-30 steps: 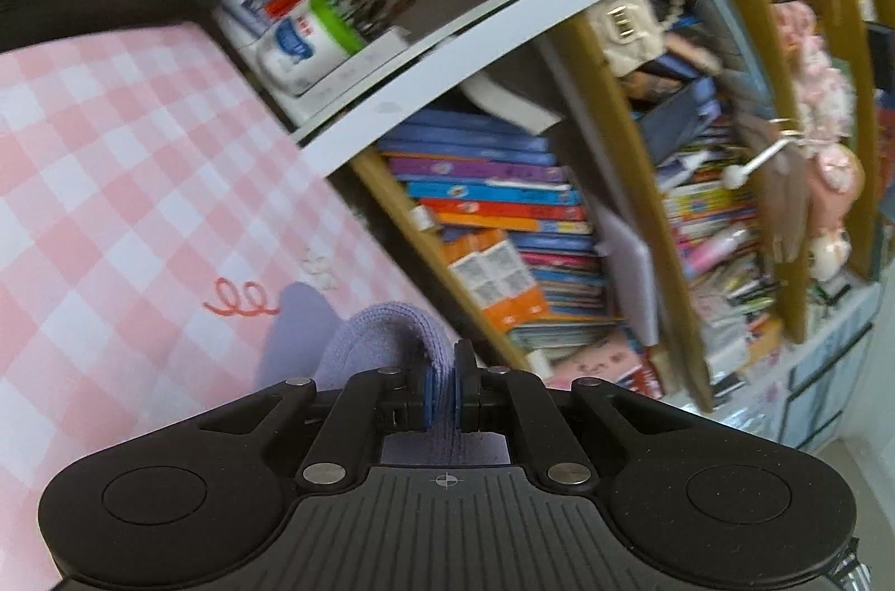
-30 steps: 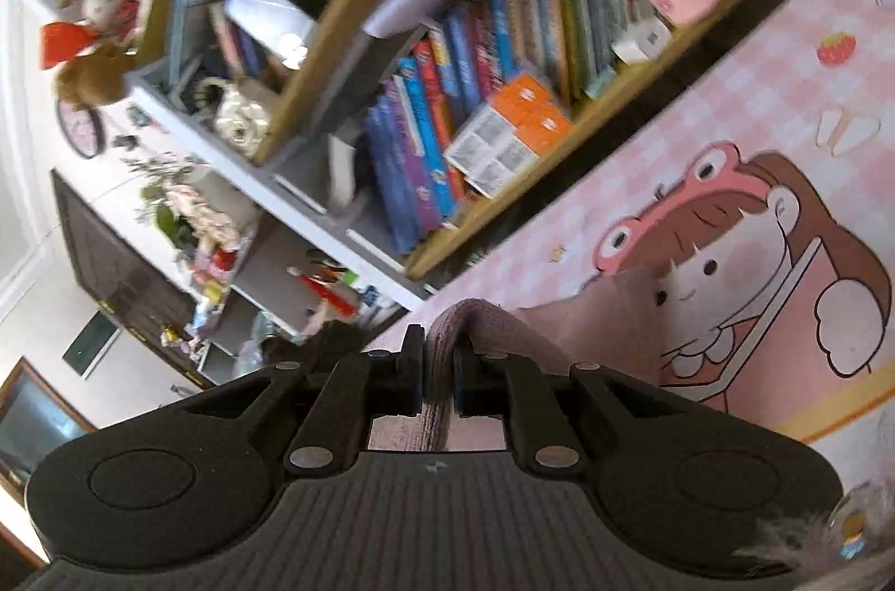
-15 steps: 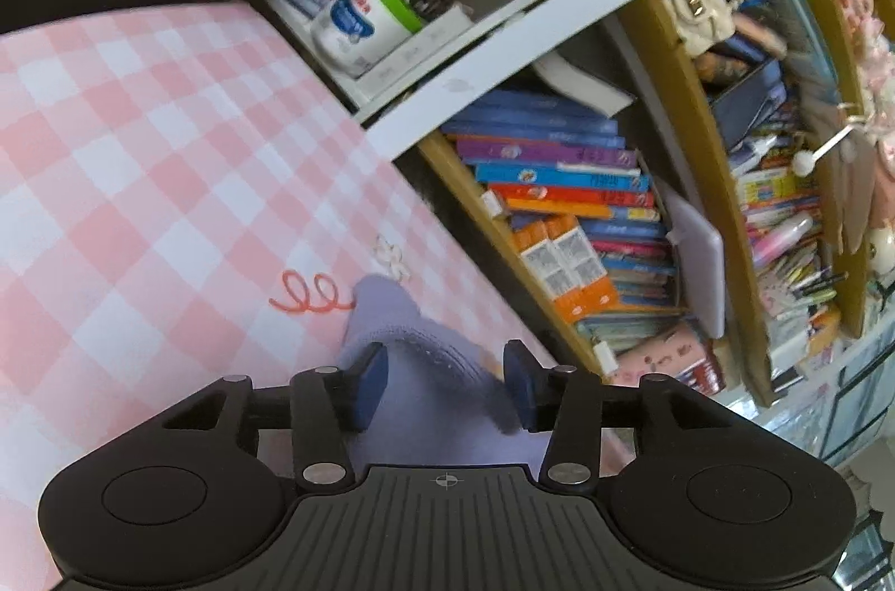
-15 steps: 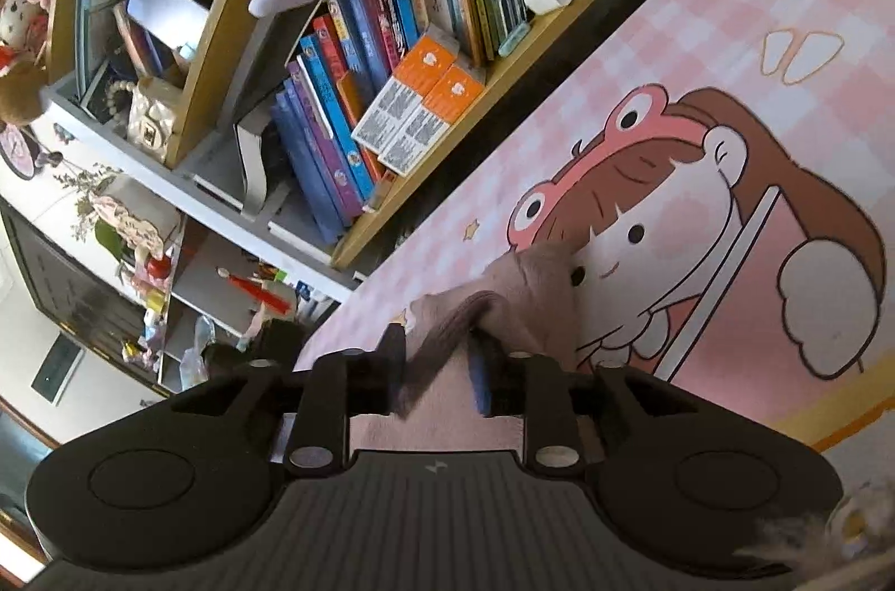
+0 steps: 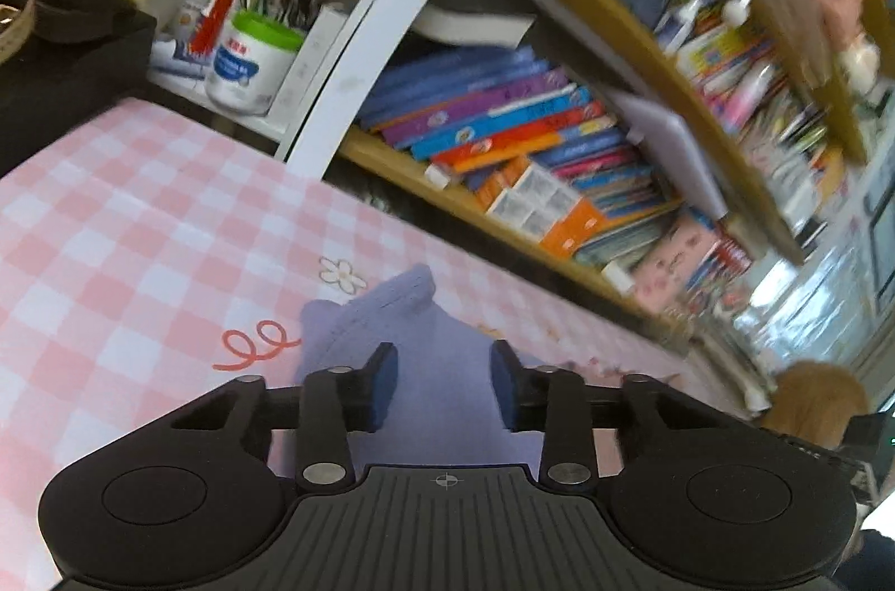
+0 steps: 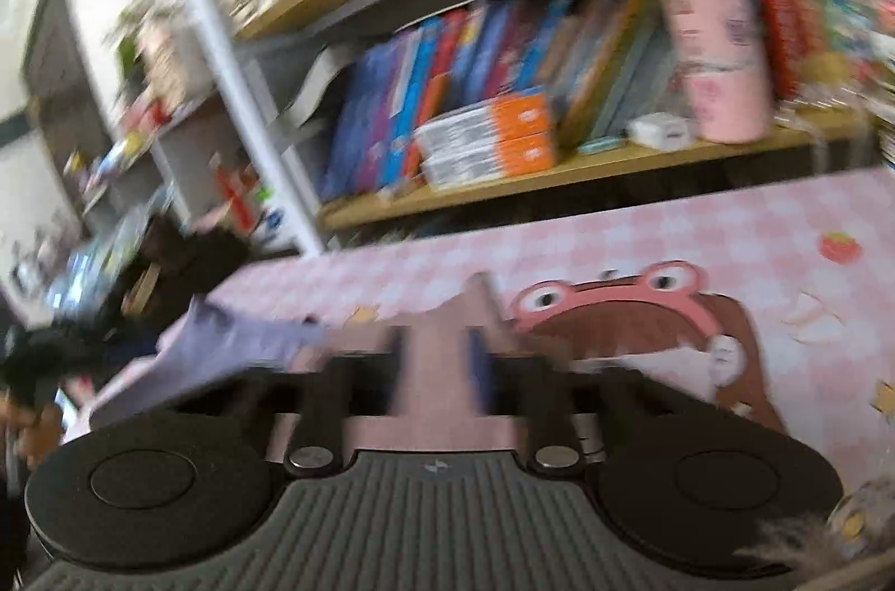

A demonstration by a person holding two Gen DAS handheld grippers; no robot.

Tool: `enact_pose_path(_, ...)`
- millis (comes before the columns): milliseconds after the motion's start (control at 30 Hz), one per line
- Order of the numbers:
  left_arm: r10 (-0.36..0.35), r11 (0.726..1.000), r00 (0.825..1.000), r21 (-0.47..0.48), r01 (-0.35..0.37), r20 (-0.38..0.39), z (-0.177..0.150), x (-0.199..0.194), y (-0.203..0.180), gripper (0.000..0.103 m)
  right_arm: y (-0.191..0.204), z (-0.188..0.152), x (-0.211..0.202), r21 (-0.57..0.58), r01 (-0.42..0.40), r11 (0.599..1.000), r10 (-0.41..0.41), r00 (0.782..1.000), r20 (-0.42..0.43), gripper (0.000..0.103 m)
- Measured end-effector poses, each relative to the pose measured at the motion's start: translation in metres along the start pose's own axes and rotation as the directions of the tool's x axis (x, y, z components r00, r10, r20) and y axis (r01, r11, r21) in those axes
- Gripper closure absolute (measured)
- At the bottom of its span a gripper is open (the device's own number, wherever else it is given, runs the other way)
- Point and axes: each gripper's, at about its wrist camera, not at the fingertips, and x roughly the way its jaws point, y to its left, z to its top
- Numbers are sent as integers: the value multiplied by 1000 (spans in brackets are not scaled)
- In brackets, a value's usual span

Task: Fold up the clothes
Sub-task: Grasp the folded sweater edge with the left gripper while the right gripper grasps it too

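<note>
- Clothes first, from the left wrist view: a lavender knit garment (image 5: 414, 367) lies on the pink checked desk (image 5: 112, 222), one corner pointing toward the far edge by the bookshelf (image 5: 559, 177)
- Left gripper (image 5: 443, 387) hovers over that cloth with its jaws apart and closing; fabric lies between the blue pads (image 5: 385, 381) but they do not press on it
- Right wrist view, blurred: a pink-mauve part of the garment (image 6: 436, 367) rises between the right gripper (image 6: 436, 370) jaws; the blur hides contact, but these tongs read as clamped on the fabric
- Judged step: a fold has been laid near the far edge
- Next move likely calls for re-gripping a fresh edge with both tongs and carrying it across evenly
</note>
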Motion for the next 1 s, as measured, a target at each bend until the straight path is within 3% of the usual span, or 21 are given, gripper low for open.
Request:
enact_pose_path(67,10,1000,1000,-14,-11,-14,6,13,1,71,4,0,14,-22,-15,1000,14,999,-31,98)
enact_pose_path(233,104,993,994,-59,-106,-47,12,35,15,71,-24,-2,42,96,82,992,-72,993,-96,102)
enact_pose_path(300,106,989,994,-104,-109,-27,10,29,23,69,-39,-5,44,171,95,981,-77,991,-109,103)
enact_pose_path(400,187,980,982,-79,-184,39,11,6,26,66,-38,-1,29,127,152,980,-141,985,-98,103)
enact_pose_path(433,209,976,977,-65,-206,50,12,-1,26,66,-35,1,24,91,187,978,-178,979,-95,101)
enact_pose_path(500,179,982,983,-65,-177,34,11,-12,30,62,-32,1,13,62,203,977,-197,976,-94,94)
enact_pose_path(533,163,985,986,-65,-161,24,11,-17,32,55,-33,0,8,63,183,981,-177,979,-101,87)
enact_pose_path(567,144,987,989,-67,-144,5,8,-19,33,52,-33,-3,5,73,158,985,-149,982,-112,67)
enact_pose_path(600,137,988,991,-65,-137,-13,5,-19,33,49,-32,-6,2,85,132,988,-121,985,-125,60)
enact_pose_path(700,145,988,988,-40,-148,-60,-4,-16,32,49,-29,-15,-3,123,108,986,-88,984,-155,60)
enact_pose_path(867,155,985,983,-61,-161,-98,-13,-5,35,54,-31,-24,0,183,118,976,-84,979,-184,61)
enact_pose_path(933,139,987,984,-59,-147,-113,-15,-2,34,71,-32,-26,1,200,108,974,-70,980,-187,63)
enact_pose_path(1000,110,990,986,-80,-120,-122,-19,1,35,77,-31,-27,3,213,95,972,-54,980,-190,70)
